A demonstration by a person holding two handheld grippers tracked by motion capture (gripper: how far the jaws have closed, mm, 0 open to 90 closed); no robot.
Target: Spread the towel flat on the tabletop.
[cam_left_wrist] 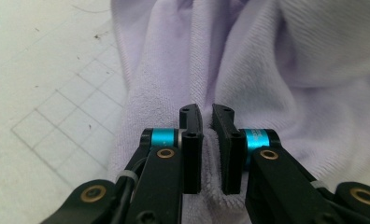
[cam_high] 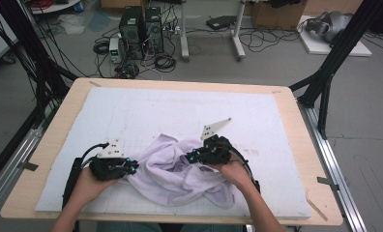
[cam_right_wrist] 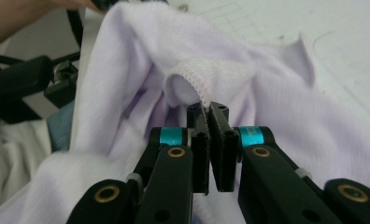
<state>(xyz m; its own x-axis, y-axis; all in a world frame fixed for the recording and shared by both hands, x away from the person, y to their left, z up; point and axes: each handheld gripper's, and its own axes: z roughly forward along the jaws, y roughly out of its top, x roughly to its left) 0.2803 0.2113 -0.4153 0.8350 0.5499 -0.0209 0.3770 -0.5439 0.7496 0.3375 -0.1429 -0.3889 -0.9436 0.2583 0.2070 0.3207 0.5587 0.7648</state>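
Right gripper view: clamped on just a thin hem of the lilac cloth (cam_right_wrist: pixel 276 121), left gripper (cam_left_wrist: pixel 207 116) pinching a fold, liable to slip under pull

Right gripper (cam_right_wrist: pixel 210 112): black jaws pinched together on the stitched hem of the lilac cloth (cam_right_wrist: pixel 276 112). Cloth heaped around and behind the jaws. White gridded mat (cam_right_wrist: pixel 342 42) beyond the cloth, upper right. Other gripper (cam_right_wrist: pixel 19 86) left of the cloth.
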